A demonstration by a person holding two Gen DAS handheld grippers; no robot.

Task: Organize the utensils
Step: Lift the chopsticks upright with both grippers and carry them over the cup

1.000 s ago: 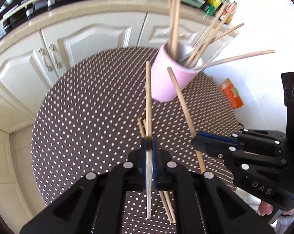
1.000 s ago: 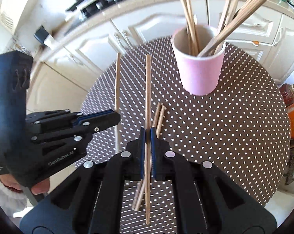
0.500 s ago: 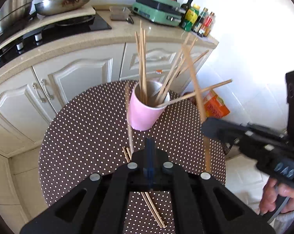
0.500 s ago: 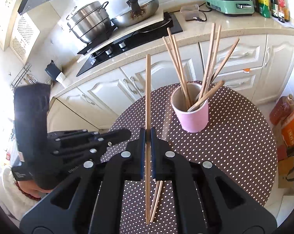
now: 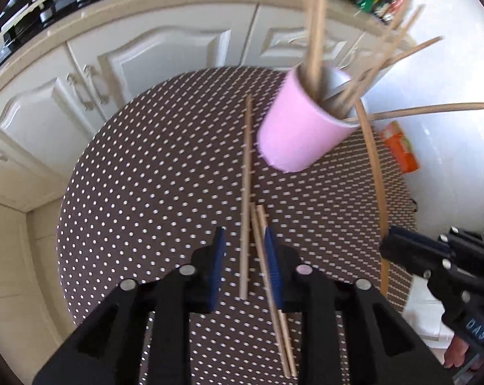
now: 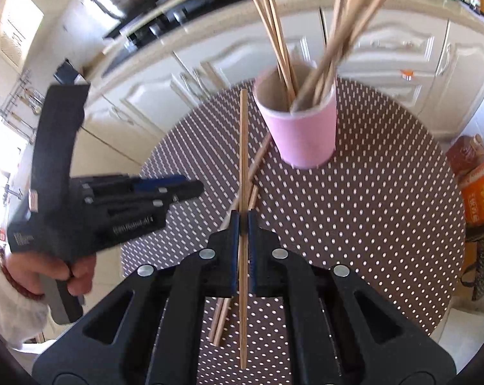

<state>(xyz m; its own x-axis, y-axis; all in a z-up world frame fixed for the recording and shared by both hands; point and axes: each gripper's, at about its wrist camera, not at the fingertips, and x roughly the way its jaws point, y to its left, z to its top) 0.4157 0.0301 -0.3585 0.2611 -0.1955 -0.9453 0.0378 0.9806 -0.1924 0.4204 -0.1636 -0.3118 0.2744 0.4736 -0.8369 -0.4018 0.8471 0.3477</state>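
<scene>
Your right gripper (image 6: 241, 224) is clenched on one chopstick (image 6: 242, 147), held upright so it can drop into the pink cup (image 6: 301, 128) just ahead. Your left gripper (image 5: 244, 256) is released, straddling loose chopsticks (image 5: 267, 256) on the dotted table (image 5: 145, 176).

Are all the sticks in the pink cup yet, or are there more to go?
Not yet. Many chopsticks already stand in the pink cup. The right tongs grip one more. The left tongs are open, with a loose stick between them. Two more sticks lie on the table.
</scene>
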